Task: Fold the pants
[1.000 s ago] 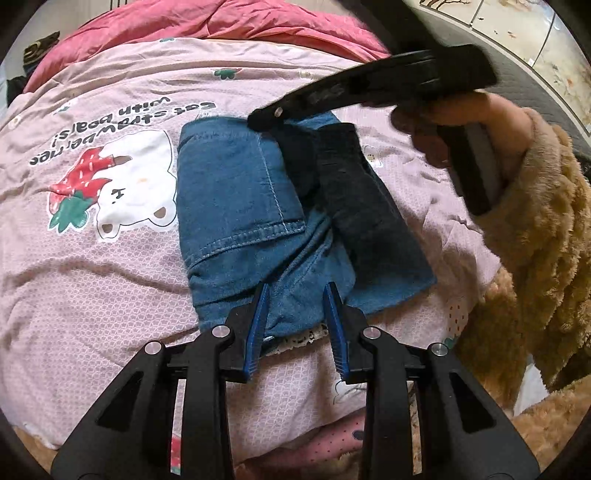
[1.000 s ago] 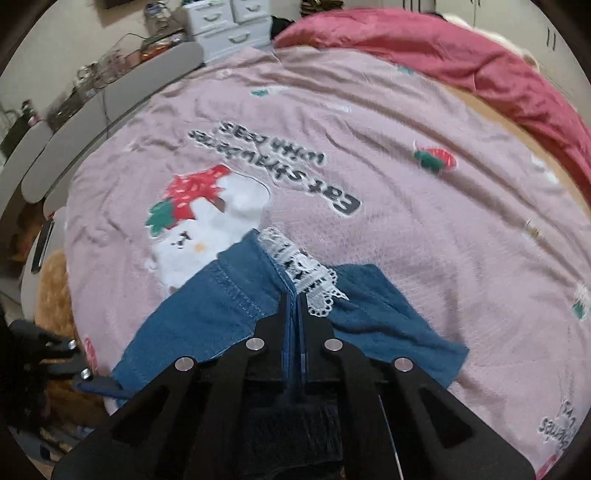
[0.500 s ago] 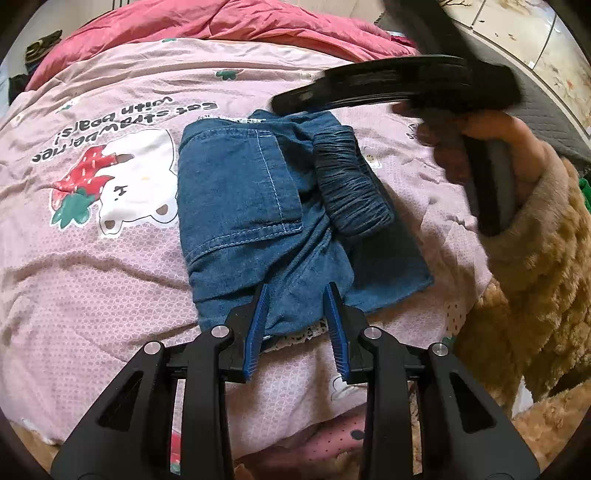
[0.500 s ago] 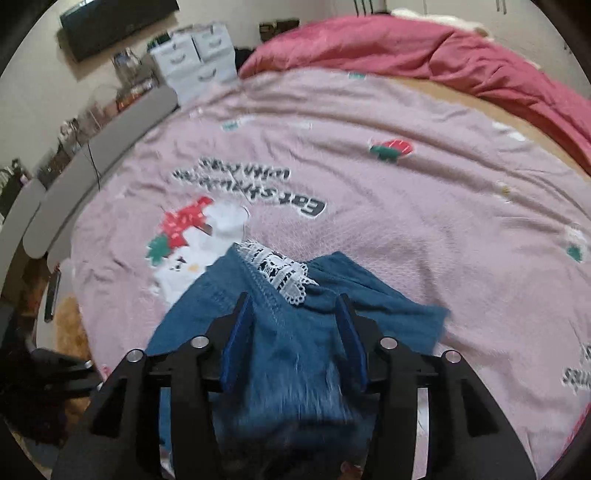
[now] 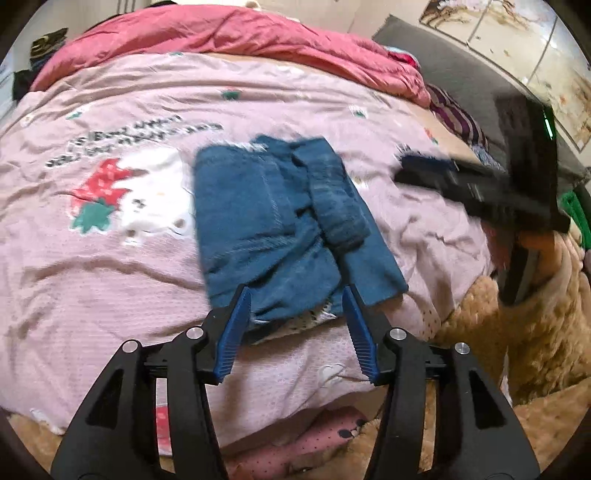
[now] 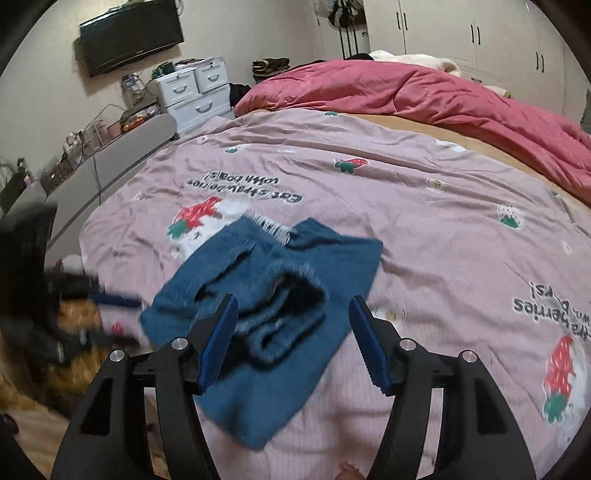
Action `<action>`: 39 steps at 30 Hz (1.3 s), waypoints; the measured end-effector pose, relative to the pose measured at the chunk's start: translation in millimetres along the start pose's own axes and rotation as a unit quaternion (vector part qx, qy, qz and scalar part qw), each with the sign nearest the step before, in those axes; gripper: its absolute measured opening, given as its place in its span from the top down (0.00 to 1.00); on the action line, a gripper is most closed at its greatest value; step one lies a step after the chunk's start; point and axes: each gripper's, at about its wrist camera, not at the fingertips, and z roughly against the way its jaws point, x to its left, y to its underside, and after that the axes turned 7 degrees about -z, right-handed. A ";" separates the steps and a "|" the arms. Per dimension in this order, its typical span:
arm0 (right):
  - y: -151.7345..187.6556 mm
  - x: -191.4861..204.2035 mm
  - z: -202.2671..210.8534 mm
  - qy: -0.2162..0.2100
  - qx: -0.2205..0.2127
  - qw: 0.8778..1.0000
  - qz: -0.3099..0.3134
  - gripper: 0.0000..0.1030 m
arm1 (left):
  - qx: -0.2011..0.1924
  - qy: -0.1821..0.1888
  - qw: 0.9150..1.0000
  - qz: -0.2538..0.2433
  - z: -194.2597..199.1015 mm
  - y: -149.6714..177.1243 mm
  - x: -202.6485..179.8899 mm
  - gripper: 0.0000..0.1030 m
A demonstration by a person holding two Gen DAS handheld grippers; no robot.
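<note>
Pants point(image 5: 273, 225) of blue denim lie folded into a compact bundle on the pink bedspread point(image 5: 110, 266), a little past the centre of the left wrist view toward 12 o'clock. A darker elastic waistband point(image 5: 338, 206) is doubled over the top of the bundle at its 2 o'clock side, and a strip of white lace trim point(image 6: 271, 227) peeks out at the far edge in the right wrist view. Printed on the bedspread at 9 o'clock from the pants is a white bear with a strawberry point(image 5: 125, 195), the denim's edge just beside it.

At 6 o'clock the left gripper point(image 5: 295, 299) hovers over the near hem; its blue-padded jaws are opening, the hem lying below the gap with neither pad pressing on it. Over at 3 o'clock in that view the right gripper point(image 5: 424, 171) shows as a blurred black shape clear of the cloth, held by a hand point(image 5: 535, 240) in a fuzzy tan sleeve point(image 5: 524, 325). From its own camera the right gripper point(image 6: 293, 308) has its jaws opening too, set apart with the waistband roll seen between them but untouched by the pads.

Beyond the bedspread, at 12 o'clock, a red quilt point(image 6: 424, 96) is heaped up; a white drawer unit point(image 6: 195, 92) and a wall television point(image 6: 129, 35) stand at 10 to 11 o'clock
</note>
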 end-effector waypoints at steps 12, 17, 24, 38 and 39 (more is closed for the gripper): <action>39.8 109.9 -12.7 -0.058 0.003 0.986 0.157 0.40 | 0.009 -0.014 0.999 0.037 -18.6 -41.0 58.7 0.53; 50.8 140.8 -47.1 -0.021 0.015 0.968 0.250 0.55 | 0.034 0.009 0.999 0.034 -48.6 -57.8 59.6 0.53; 61.7 142.6 -66.3 -0.020 0.031 0.956 0.291 0.96 | 0.068 0.011 0.997 0.035 -83.5 -59.0 62.8 0.53; 62.7 101.6 -28.4 -0.103 0.045 0.986 0.122 0.63 | 0.051 0.022 0.997 0.051 -88.6 -50.9 67.2 0.51; 57.2 93.9 -11.6 -0.107 0.024 0.989 0.098 0.58 | 0.048 0.022 0.997 0.052 -86.9 -50.6 67.3 0.51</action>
